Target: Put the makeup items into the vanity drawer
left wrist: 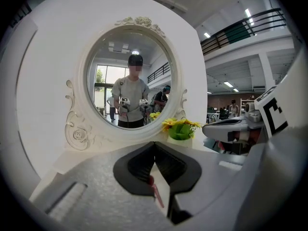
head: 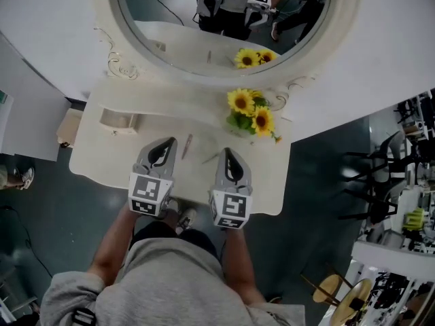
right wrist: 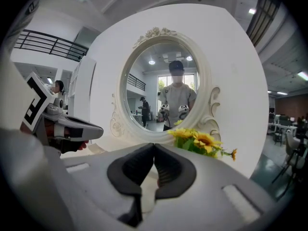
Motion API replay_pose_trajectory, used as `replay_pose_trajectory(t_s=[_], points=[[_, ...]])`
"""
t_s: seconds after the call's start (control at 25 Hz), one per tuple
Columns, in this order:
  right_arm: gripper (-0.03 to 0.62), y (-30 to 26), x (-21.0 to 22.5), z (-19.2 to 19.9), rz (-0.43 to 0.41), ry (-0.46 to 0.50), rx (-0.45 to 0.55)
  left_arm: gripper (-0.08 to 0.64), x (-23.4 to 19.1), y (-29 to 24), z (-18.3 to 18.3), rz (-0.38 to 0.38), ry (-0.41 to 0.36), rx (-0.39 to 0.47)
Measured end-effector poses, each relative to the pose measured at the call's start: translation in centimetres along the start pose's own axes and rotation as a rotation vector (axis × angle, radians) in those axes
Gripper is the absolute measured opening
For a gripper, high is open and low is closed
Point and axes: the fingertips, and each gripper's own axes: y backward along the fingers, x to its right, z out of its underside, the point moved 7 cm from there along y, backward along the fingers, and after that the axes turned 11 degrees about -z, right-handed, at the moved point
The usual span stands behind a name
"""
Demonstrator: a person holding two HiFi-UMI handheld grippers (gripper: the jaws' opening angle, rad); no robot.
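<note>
Over at the left rear corner of the cream surface (head: 102, 156) there's a small box-shaped fitting (head: 119, 120); whether that is the drawer I cannot tell.

On to the left hand-held gripper (head: 166, 145), low over the front half of the surface and pointing toward the mirror (head: 224, 26). In the left gripper view its jaws are pressed together and it grips nothing (left wrist: 154, 146). A sliver of pink shows in the gap beneath them.

That's the pink makeup pencil (head: 186, 146), lying flat on the surface just right of the left gripper's tips, its length running roughly front to back. Whether the gripper touches it, I cannot tell.

Next comes a second slim stick (head: 211, 158), also flat on the surface and angled, just left of the right gripper's tips. So both makeup items lie in the lane between the two grippers, out on the surface and not in any drawer.

Then the right hand-held gripper (head: 227, 153), parallel to the left one. Its jaws are closed tip to tip with nothing in them (right wrist: 154, 146).

Beyond it, toward the right rear of the surface, stands a bunch of sunflowers (head: 250, 112), close against the mirror frame. They are clear of the makeup items. The mirror reflects the person holding both grippers.
</note>
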Motion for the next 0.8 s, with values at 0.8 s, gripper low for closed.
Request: replay_pose_trajectory(t_s=[0.8], points=[[0.006,-0.9,0.8,11.3,0.066,-0.143,-0.190,0.011,3.0,-4.8,11.2,0.119,-0.035,-0.259]])
